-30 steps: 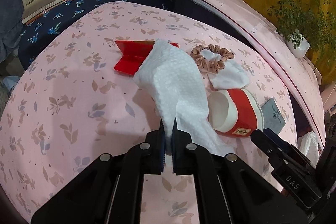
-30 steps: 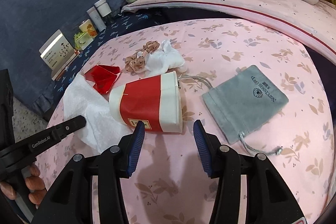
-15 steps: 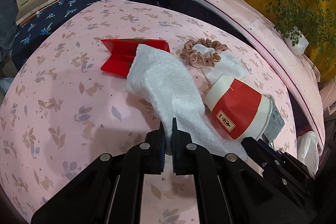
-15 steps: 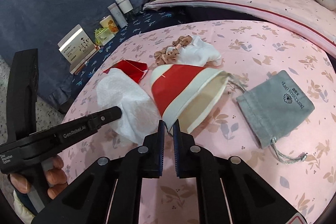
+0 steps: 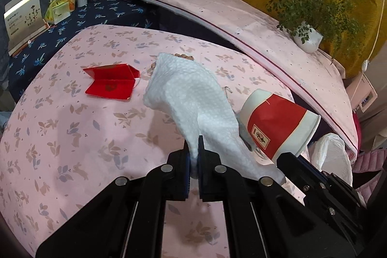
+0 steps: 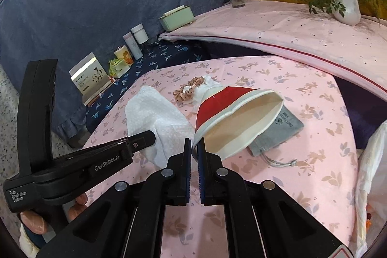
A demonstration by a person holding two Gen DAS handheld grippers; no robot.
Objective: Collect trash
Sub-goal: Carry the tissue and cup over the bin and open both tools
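Red-and-cream paper cup, white tissue

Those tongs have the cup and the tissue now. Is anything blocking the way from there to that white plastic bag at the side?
Nothing visible does. The right tongs pinch the rim of the paper cup, the left tongs pinch the white tissue, and both hang clear of the pink cloth. The white bag sits past the table's edge with open air between.

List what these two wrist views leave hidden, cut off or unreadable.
- Hair scrunchie: left wrist view shows only a sliver behind the white paper towel.
- Grey drawstring pouch: right wrist view, half covered by the crushed paper cup; its print is too small to read.
- White plastic bag: cut off by the right edge.
- Red folded card: absent from the right wrist view, apparently behind the towel.
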